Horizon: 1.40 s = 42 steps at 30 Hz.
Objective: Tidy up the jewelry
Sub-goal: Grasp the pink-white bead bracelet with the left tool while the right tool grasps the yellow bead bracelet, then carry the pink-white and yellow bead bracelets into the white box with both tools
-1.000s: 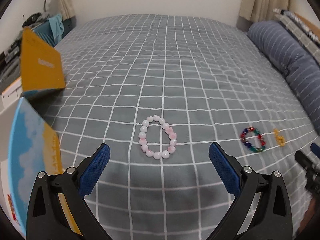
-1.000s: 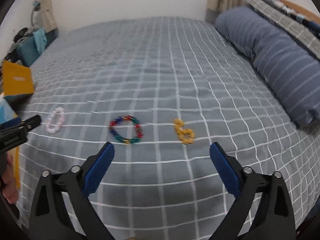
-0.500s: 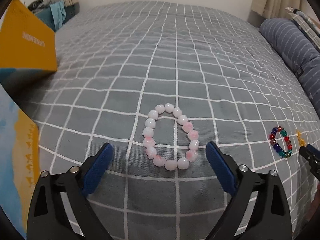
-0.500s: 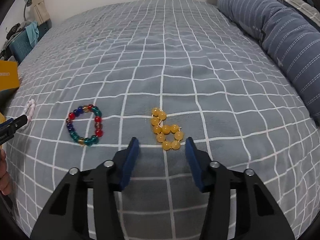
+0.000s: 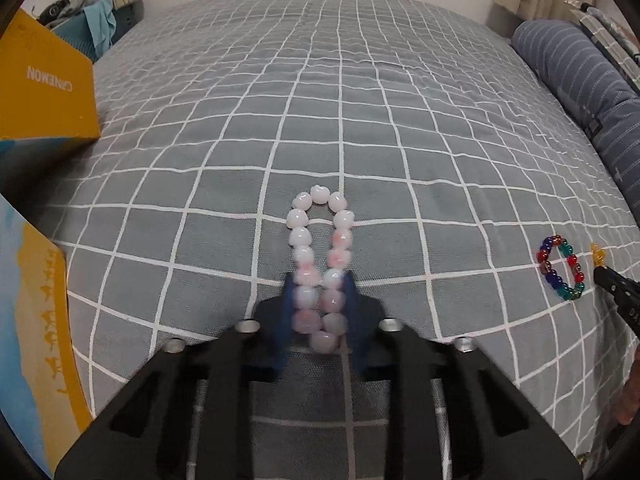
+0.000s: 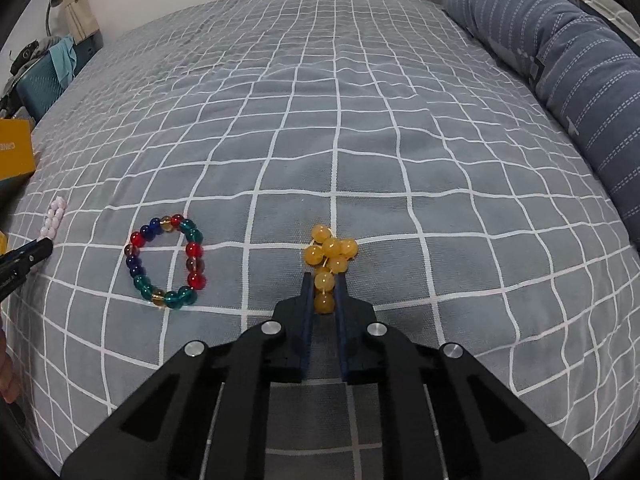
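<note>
As we look along the left gripper (image 5: 318,312), we see its blue pads (image 5: 285,320) pinched on the near half of the pink bracelet (image 5: 320,256), squeezing the loop long and narrow on the checked bedspread (image 5: 360,120). Our right gripper (image 6: 323,300) is clamped the same way on the amber bracelet (image 6: 330,258), two beads between the pads, the rest bunched just beyond the tips. Between the two lies the multicoloured bracelet (image 6: 166,260), round and untouched. A yellow box (image 5: 44,88) sits at the bed's left edge, and a striped bolster (image 6: 560,80) runs along the right.
</note>
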Tool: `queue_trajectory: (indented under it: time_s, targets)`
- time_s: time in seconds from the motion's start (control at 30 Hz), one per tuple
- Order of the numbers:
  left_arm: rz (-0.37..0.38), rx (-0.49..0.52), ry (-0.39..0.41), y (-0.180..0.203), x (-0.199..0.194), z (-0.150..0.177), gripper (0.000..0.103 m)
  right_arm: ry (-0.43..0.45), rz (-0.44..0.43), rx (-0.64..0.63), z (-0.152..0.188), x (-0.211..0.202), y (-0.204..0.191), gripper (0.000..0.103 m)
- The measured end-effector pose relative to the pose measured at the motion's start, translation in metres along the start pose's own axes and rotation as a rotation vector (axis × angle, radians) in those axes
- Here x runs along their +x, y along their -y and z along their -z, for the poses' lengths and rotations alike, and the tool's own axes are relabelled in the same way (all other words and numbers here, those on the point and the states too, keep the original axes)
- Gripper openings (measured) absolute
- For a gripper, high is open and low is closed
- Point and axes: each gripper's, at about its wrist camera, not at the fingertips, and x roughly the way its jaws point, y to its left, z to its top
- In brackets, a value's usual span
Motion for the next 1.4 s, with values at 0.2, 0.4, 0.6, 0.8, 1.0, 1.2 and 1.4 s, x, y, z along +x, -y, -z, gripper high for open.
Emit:
queue_trajectory:
  time_s: [0.2,0.4,0.6,0.8,1.0,1.2,1.4]
  targets:
    - [0.007,0.001,0.017,0.000,-0.009,0.001,0.011,0.005,0.000,0.011,-0.001,-0.008,0.003,0.009]
    - [0.005,-0.005,0.020,0.000,-0.019,-0.003,0.011,0.019,0.004,0.008,-0.003,-0.017,0.002,0.009]
    - [0.007,-0.008,0.031,0.000,-0.033,-0.007,0.011,0.034,0.004,0.015,-0.006,-0.026,-0.001,0.009]
    - [0.007,0.000,0.048,0.004,-0.050,-0.011,0.011,0.048,-0.004,0.020,-0.010,-0.036,-0.003,0.009]
    - [-0.002,0.014,0.060,0.008,-0.065,-0.013,0.011,0.052,-0.001,0.035,-0.015,-0.047,-0.004,0.009]
    - [0.006,0.017,0.070,0.009,-0.077,-0.016,0.011,0.042,-0.004,0.047,-0.018,-0.057,-0.008,0.009]
    - [-0.001,0.021,0.073,0.009,-0.090,-0.018,0.011,0.047,-0.035,0.054,-0.023,-0.072,-0.012,0.009]
